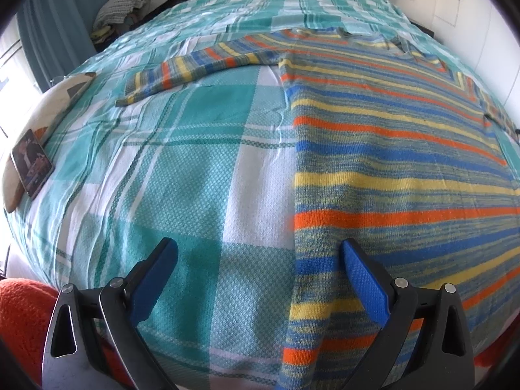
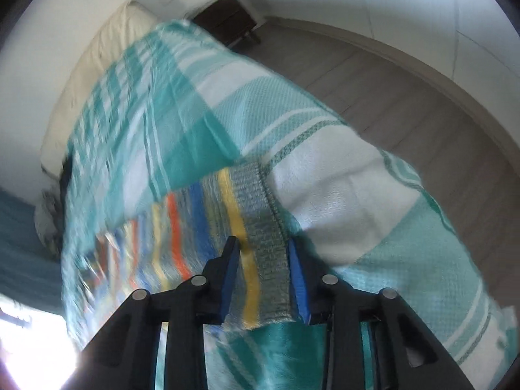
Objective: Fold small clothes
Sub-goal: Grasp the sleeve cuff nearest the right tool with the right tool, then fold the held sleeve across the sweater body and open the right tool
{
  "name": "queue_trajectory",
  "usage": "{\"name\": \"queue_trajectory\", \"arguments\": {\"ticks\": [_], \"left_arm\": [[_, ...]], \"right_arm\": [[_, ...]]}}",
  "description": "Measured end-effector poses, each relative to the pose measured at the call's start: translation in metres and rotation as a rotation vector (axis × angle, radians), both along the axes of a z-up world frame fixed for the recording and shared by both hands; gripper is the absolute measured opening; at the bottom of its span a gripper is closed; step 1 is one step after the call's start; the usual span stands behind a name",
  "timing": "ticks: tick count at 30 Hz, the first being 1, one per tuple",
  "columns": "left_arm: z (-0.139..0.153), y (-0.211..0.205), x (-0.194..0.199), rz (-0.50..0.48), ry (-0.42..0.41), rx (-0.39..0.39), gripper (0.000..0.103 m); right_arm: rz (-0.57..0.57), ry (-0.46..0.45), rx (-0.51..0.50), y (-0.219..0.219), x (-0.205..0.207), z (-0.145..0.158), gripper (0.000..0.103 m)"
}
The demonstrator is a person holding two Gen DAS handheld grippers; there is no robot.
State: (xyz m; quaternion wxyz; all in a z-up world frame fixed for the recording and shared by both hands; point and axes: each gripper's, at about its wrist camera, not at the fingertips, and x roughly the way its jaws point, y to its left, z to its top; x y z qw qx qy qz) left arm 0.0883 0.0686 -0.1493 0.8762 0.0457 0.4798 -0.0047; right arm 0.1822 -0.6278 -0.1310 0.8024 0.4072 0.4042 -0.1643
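Note:
A striped knit sweater (image 1: pixel 399 162) in orange, blue, yellow and grey-green lies flat on a teal and white plaid bedspread (image 1: pixel 182 175). Its left sleeve (image 1: pixel 195 68) stretches out to the left. My left gripper (image 1: pixel 260 253) is open low over the bedspread, with its right finger (image 1: pixel 364 276) over the sweater's left edge near the hem. In the blurred right wrist view, my right gripper (image 2: pixel 263 253) has its jaws close around the sweater's right sleeve cuff (image 2: pixel 263 224), which lies between the blue pads.
A phone or framed picture (image 1: pixel 32 165) and a pale board (image 1: pixel 52 104) lie at the bed's left edge. An orange cloth (image 1: pixel 22 312) is at the bottom left. A pillow (image 2: pixel 97 65), dark nightstand (image 2: pixel 227 22) and wooden floor (image 2: pixel 406 74) lie beyond the bed.

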Motion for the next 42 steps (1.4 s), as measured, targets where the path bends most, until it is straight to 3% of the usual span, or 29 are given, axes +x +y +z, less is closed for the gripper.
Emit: {"name": "queue_trajectory", "arguments": {"ticks": [2, 9, 12, 13, 15, 16, 17, 22, 26, 30, 33, 35, 38, 42], "left_arm": [[0.0, 0.002, 0.0, 0.003, 0.004, -0.006, 0.1], [-0.003, 0.001, 0.003, 0.01, 0.014, -0.013, 0.1], [-0.003, 0.0, 0.002, 0.006, 0.01, -0.002, 0.1], [-0.003, 0.0, 0.002, 0.007, 0.011, -0.003, 0.1], [-0.003, 0.0, 0.002, 0.007, 0.013, -0.008, 0.1], [-0.003, 0.0, 0.002, 0.007, 0.012, -0.009, 0.1], [-0.002, 0.001, 0.002, 0.006, 0.011, -0.013, 0.1], [0.002, 0.004, 0.001, 0.012, 0.011, -0.051, 0.1], [0.005, 0.006, 0.005, 0.013, 0.027, -0.113, 0.1], [0.011, 0.01, 0.003, 0.014, 0.006, -0.118, 0.1], [0.014, 0.015, 0.002, 0.028, 0.006, -0.129, 0.1], [0.015, 0.02, 0.002, 0.038, 0.013, -0.144, 0.1], [0.017, 0.026, 0.002, 0.054, 0.013, -0.161, 0.1], [0.018, 0.031, 0.006, 0.068, 0.02, -0.189, 0.1]], "right_arm": [[-0.015, -0.04, 0.034, -0.002, -0.006, 0.005, 0.045], [0.048, 0.039, -0.031, 0.005, 0.0, -0.004, 0.044], [0.055, 0.08, -0.107, 0.014, 0.013, -0.011, 0.042], [0.062, 0.102, -0.137, 0.017, 0.016, -0.011, 0.038], [0.105, 0.155, -0.195, 0.024, 0.026, -0.006, 0.017], [0.117, 0.148, -0.172, 0.024, 0.027, -0.002, 0.007], [0.112, 0.15, -0.175, 0.024, 0.025, 0.005, 0.007], [0.134, -0.018, -0.28, 0.054, 0.023, 0.087, 0.007], [0.348, -0.18, -0.255, 0.138, 0.056, 0.145, 0.007], [0.568, -0.27, -0.194, 0.249, 0.103, 0.163, 0.007], [0.677, -0.354, -0.095, 0.311, 0.128, 0.153, 0.016], [0.717, -0.351, -0.017, 0.338, 0.143, 0.136, 0.057], [0.694, -0.343, -0.02, 0.346, 0.14, 0.121, 0.058], [0.633, -0.26, -0.094, 0.312, 0.118, 0.101, 0.058]]}}
